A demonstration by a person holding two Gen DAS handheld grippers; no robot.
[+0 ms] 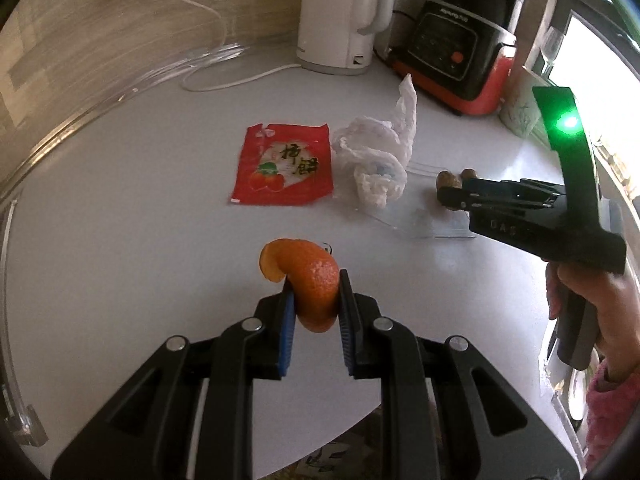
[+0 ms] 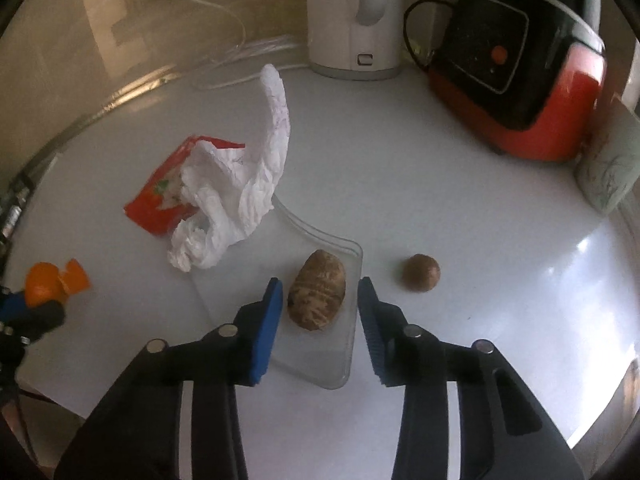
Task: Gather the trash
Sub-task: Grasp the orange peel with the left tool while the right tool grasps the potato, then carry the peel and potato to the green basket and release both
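Our left tool (image 1: pixel 316 304) pinches the orange peel (image 1: pixel 310 280) near the tabletop's (image 1: pixel 120 208) front edge; our right tool (image 2: pixel 320 312) gapes around a brown husk (image 2: pixel 317 295). Wrapper (image 1: pixel 280 164), tissue (image 1: pixel 376 156), nothing binned.

Orange peel (image 1: pixel 314 284), bright orange. Wrapper (image 1: pixel 282 164) red, pale centre panel, dark lettering, red fruit with green leaves. Crumpled tissue (image 1: pixel 378 160) white, perhaps faint purple print. Brown streaked nut (image 2: pixel 317 295); plain brown nut (image 2: pixel 421 273) at its 3 o'clock. Kettle (image 1: pixel 340 16) white. Appliance (image 1: pixel 456 48) black over red.
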